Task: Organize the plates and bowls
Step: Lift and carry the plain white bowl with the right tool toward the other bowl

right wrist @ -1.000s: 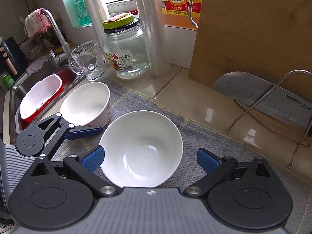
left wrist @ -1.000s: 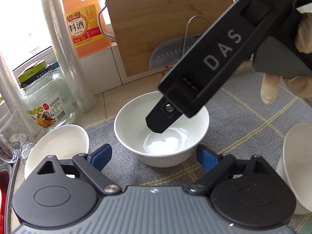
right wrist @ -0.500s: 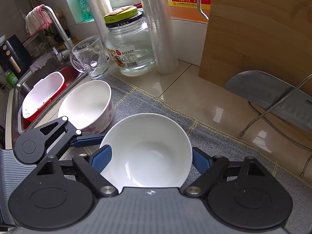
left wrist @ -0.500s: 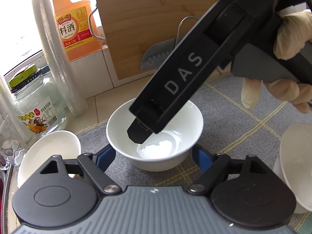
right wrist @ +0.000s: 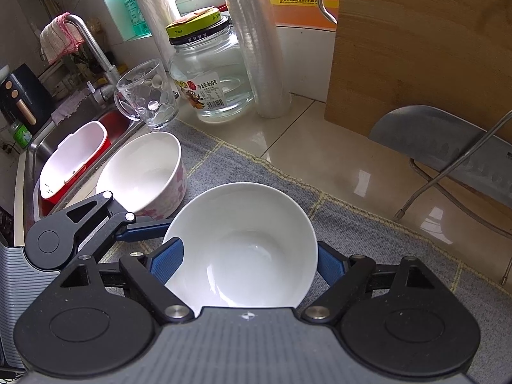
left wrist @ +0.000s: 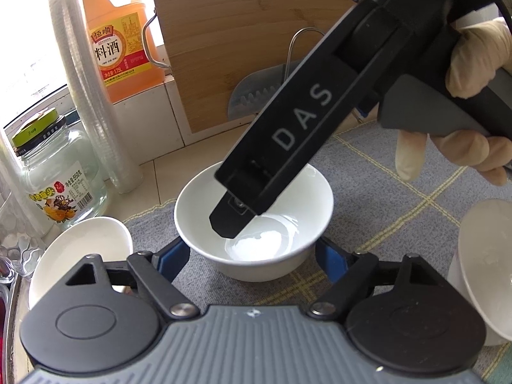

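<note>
Two grippers, one white bowl (left wrist: 254,224) on the grey mat (left wrist: 400,198).

Left wrist view: the left gripper (left wrist: 256,256) is half-closed with pads against the bowl's sides, while the right gripper's finger reaches inside; a lift could collide.
Right wrist view: the right gripper (right wrist: 249,259) clamps the same bowl; uneven pulls may tip it.

A plain white bowl (right wrist: 240,249) was observed between blue pads (right wrist: 166,257). A second bowl (right wrist: 144,176) was noted as white with a pink floral pattern outside. The mat (right wrist: 368,246) was recorded as grey with yellow check lines. An orange bottle (left wrist: 118,41) carried a red-and-yellow label.
</note>
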### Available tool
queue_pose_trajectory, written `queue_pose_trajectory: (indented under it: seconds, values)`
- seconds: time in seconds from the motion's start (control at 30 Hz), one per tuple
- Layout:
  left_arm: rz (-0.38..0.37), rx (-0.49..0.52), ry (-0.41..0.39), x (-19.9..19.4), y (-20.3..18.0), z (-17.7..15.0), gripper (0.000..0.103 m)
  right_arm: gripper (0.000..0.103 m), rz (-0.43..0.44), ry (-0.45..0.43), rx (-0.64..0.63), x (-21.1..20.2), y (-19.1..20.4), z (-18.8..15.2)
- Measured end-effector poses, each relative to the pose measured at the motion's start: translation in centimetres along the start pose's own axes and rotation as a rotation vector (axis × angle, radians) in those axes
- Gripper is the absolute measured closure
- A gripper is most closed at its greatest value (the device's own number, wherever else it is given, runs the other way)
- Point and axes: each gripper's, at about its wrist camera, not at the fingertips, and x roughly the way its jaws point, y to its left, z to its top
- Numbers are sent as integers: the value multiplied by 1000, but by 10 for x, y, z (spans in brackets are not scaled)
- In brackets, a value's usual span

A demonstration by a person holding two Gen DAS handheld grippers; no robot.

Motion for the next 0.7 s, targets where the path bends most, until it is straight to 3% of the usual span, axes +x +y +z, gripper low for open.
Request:
queue_pose_trajectory:
  seconds: [0.3,0.7]
  values:
    - [-13,28,22,-19,-9,1,18,12,6,1,-6,-12,9,-9]
    - [-37,51,13,-65,-28,7,18,12,46,-37,4,-64,32,-27]
